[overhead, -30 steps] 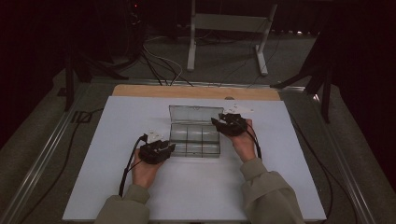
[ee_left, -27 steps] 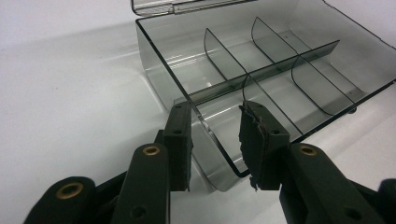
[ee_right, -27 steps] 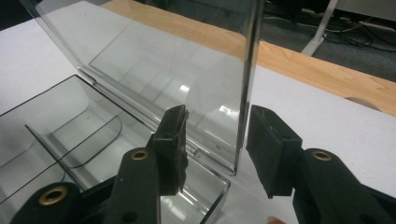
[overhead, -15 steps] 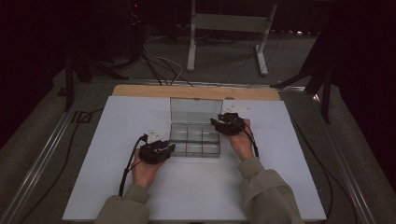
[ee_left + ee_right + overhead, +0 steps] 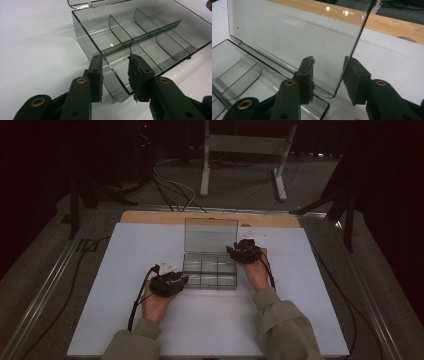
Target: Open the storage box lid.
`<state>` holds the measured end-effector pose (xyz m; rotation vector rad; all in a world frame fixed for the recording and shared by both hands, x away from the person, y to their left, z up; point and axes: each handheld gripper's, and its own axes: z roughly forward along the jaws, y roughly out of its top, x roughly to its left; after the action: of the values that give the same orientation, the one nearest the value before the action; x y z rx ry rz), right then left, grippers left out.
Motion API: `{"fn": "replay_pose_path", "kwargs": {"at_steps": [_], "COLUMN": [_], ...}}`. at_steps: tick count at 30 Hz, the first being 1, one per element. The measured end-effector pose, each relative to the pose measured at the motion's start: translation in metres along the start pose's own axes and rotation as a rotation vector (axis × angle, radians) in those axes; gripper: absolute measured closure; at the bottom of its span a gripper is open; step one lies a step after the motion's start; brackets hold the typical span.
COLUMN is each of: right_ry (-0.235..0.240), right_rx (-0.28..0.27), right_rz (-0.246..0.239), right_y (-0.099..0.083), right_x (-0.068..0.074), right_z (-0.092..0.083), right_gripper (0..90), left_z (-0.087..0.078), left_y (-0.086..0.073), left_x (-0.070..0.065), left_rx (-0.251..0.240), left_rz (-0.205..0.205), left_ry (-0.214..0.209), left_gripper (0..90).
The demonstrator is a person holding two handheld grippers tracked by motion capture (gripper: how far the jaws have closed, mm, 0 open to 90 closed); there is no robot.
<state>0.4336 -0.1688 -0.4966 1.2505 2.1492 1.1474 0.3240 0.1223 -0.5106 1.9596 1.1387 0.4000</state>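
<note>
A clear compartment box (image 5: 210, 271) sits mid-worktop (image 5: 300, 320), its lid (image 5: 210, 235) raised at 12 o'clock. The left gripper (image 5: 115, 75), at the box's 8 o'clock corner, straddles the wall with jaws partly apart. The right gripper (image 5: 329, 75), at 2 o'clock, brackets the lid's side edge, pads not pressing.

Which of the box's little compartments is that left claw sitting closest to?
The near corner compartment of the clear box: the left gripper straddles the wall at its corner, while the other five lie farther off.
</note>
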Motion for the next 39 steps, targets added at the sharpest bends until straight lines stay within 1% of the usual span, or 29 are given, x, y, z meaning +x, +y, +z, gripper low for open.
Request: {"fn": "replay_pose_path", "kwargs": {"at_steps": [4,8,11,16,18,19,21,24,28,29,30,32,35,37,39], "right_ry": [-0.002,-0.006,0.000,0.015,0.019,0.024,0.024,0.026,0.025,0.031,0.032,0.033,0.020,0.020,0.016], "right_rx": [0.005,0.011,0.020,0.029,0.031,0.032,0.031,0.036,0.039,0.043,0.042,0.043,0.044,0.052,0.048], "right_rz": [-0.003,-0.002,0.011,0.062,0.071,0.087,0.089,0.110,0.122,0.138,0.141,0.142,0.137,0.123,0.116], "right_y": [0.0005,-0.0005,-0.0007,-0.0012,-0.0014,-0.0016,-0.0018,-0.0021,-0.0022,-0.0025,-0.0026,-0.0026,-0.0029,-0.0032,-0.0028], "right_x": [0.0001,0.0012,0.0010,-0.0021,-0.0027,-0.0037,-0.0039,-0.0047,-0.0052,-0.0061,-0.0064,-0.0066,-0.0067,-0.0059,-0.0051], "right_z": [0.0001,0.0013,0.0027,0.0041,0.0045,0.0050,0.0051,0.0058,0.0063,0.0069,0.0071,0.0071,0.0073,0.0075,0.0080], "right_gripper": [60.2,57.7,56.4,55.2,55.1,54.9,54.8,53.8,53.5,53.4,53.3,53.0,52.0,53.7,53.7], "left_z": [-0.0012,-0.0018,-0.0018,-0.0019,-0.0019,-0.0019,-0.0019,-0.0020,-0.0020,-0.0020,-0.0021,-0.0020,-0.0021,-0.0019,-0.0018], "left_y": [-0.0006,-0.0012,-0.0013,-0.0017,-0.0017,-0.0017,-0.0018,-0.0018,-0.0019,-0.0019,-0.0019,-0.0019,-0.0018,-0.0019,-0.0020], "left_x": [-0.0013,-0.0020,-0.0021,-0.0019,-0.0019,-0.0019,-0.0019,-0.0021,-0.0020,-0.0019,-0.0020,-0.0020,-0.0021,-0.0019,-0.0018], "left_rx": [0.004,0.004,0.004,0.002,0.002,0.002,0.002,0.002,0.002,0.002,0.002,0.002,0.002,0.003,0.003], "left_rz": [0.007,0.008,0.006,0.004,0.004,0.004,0.004,0.005,0.005,0.005,0.005,0.004,0.004,0.007,0.005], "left_ry": [-0.002,-0.003,-0.003,-0.006,-0.006,-0.006,-0.006,-0.006,-0.007,-0.007,-0.006,-0.006,-0.006,-0.004,-0.004], "left_gripper": [67.1,67.9,68.0,68.1,68.1,68.1,68.1,68.2,68.3,68.3,68.3,68.3,68.5,68.9,68.9]}}
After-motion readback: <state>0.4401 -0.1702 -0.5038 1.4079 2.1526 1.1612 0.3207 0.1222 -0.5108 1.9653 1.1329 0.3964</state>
